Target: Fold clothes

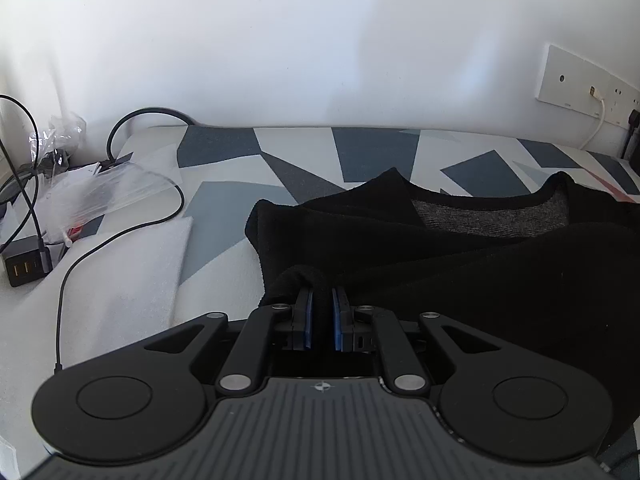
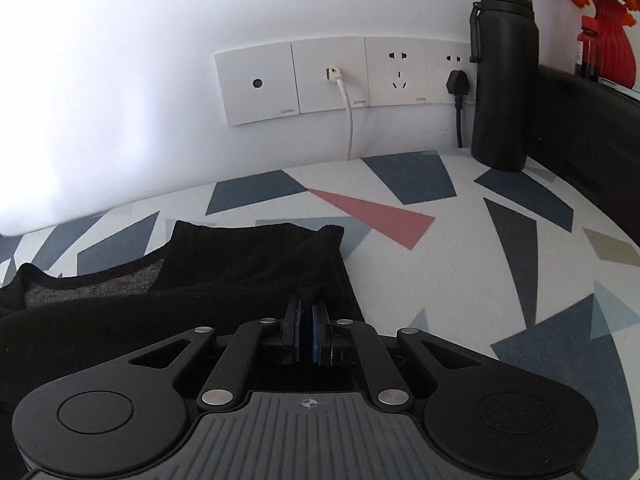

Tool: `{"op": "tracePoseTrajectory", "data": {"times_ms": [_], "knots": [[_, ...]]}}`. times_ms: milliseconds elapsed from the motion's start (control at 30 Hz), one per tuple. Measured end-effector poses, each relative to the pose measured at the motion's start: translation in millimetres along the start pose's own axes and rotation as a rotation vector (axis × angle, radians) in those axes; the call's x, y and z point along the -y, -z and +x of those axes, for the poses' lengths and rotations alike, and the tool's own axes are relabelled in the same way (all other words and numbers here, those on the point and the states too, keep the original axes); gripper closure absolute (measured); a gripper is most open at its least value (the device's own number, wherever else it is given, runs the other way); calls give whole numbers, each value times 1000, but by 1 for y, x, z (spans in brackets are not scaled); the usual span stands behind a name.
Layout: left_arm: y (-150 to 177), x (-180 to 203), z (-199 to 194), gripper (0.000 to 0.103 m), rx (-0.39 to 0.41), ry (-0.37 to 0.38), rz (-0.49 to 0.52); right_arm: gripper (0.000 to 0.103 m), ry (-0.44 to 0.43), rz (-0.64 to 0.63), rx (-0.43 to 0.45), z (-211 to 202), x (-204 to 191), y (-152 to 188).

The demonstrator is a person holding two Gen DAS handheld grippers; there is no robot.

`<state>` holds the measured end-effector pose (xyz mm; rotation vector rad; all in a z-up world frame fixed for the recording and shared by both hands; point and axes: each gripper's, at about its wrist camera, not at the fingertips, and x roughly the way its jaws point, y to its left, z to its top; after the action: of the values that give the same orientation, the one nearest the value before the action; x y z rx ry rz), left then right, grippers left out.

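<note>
A black garment (image 1: pixel 460 256) with a grey inner lining lies on a table with a geometric-pattern cloth (image 1: pixel 224 208). My left gripper (image 1: pixel 322 300) is shut on a fold of the garment's left edge, with black fabric pinched between the blue pads. In the right wrist view the same garment (image 2: pixel 224 272) lies to the left and ahead. My right gripper (image 2: pixel 306 312) is shut on the garment's right edge. Both grippers hold the fabric low, near the table surface.
On the left lie clear plastic bags (image 1: pixel 100 192), a black cable (image 1: pixel 120 236), a charger (image 1: pixel 24 264) and white foam sheet (image 1: pixel 132 272). A wall socket panel (image 2: pixel 340 80) with plugs is behind. A black bottle (image 2: pixel 504 76) and a red vase (image 2: pixel 612 40) stand at the right.
</note>
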<state>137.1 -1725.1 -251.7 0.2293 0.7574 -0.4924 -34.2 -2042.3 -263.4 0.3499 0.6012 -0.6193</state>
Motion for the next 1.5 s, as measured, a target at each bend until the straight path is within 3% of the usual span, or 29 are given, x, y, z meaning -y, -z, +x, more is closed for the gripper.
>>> {"op": "tracePoseTrajectory", "data": {"times_ms": [400,1133,1500], "knots": [[21,-1,-24,91,-16,8,38,98,30,-64,-51,-22,-2,8],[110,-6,-120,92,-74,74,10,98,60,-51,-125,-135,22,81],[108,-12,-122,92,-106,118,9,98,74,2,-160,-144,26,81]]}}
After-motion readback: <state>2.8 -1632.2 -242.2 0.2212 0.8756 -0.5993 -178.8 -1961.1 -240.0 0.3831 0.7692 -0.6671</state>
